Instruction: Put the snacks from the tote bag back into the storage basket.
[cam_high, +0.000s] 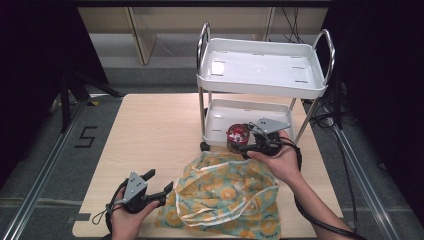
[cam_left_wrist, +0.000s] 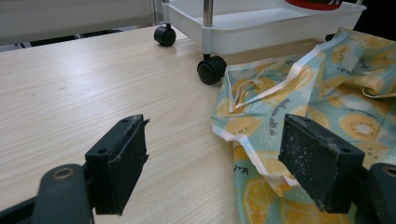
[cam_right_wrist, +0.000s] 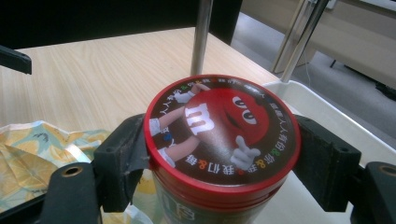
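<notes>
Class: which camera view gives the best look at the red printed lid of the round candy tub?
The right gripper view: the red printed lid sits close up, its cartoon figure and ring of lettering clear, clamped between the jaws. The high view shows it small and blurred; the left gripper view catches a red sliver.

Open wood across the left half of the surface (cam_high: 150, 135), wide room to pass there. Blocked at the far right by the white cart (cam_high: 262, 75), its lower tray (cam_high: 220, 117), posts and black casters (cam_left_wrist: 211, 70) standing on the surface. Spread across the near middle, a yellow-patterned bag (cam_high: 225, 195), lying just beside the left tool (cam_high: 161, 183). Right tool (cam_high: 243, 141) hemmed between bag and cart, jaws pressed on a red-lidded jar (cam_right_wrist: 222, 128).
</notes>
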